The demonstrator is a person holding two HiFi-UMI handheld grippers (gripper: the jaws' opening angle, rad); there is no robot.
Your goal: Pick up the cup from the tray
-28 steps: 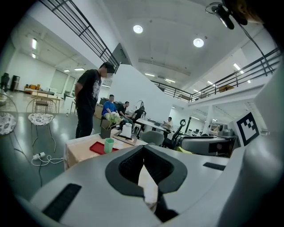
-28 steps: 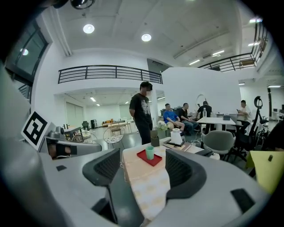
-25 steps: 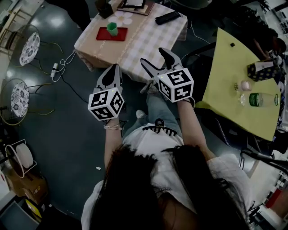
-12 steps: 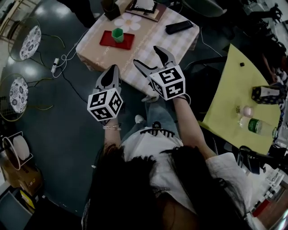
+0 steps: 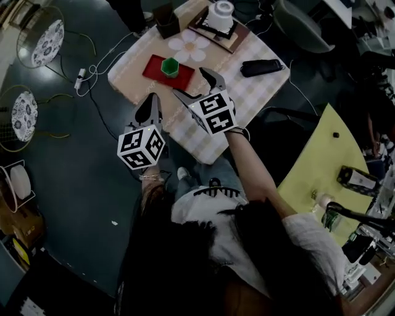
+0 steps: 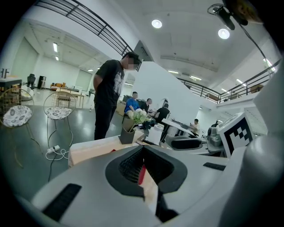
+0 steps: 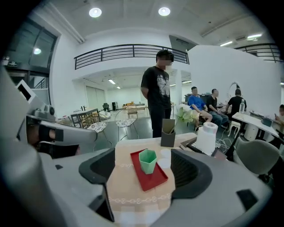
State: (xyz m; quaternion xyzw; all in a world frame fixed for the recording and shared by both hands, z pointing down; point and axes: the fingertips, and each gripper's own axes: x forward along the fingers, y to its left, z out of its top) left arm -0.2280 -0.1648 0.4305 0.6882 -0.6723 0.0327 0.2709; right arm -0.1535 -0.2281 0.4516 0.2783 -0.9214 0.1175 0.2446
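A green faceted cup stands upright on a red tray at the near left of a checked-cloth table. My right gripper hovers over the table just short of the tray; its jaws are opening wide and hold nothing. In the right gripper view the cup and tray lie ahead, framed between the two fingers but still some way off. My left gripper hangs shut over the table's near left edge. The left gripper view shows its jaws pressed together with nothing in them.
On the table stand a dark pen holder, a white jar on a wooden board, a flower-shaped mat and a black case. A person in black stands beyond it. A yellow table is at right, patterned chairs at left.
The table has come nearer in the head view as both grippers moved forward toward it. The right gripper's jaws have spread wider; the left stays shut.
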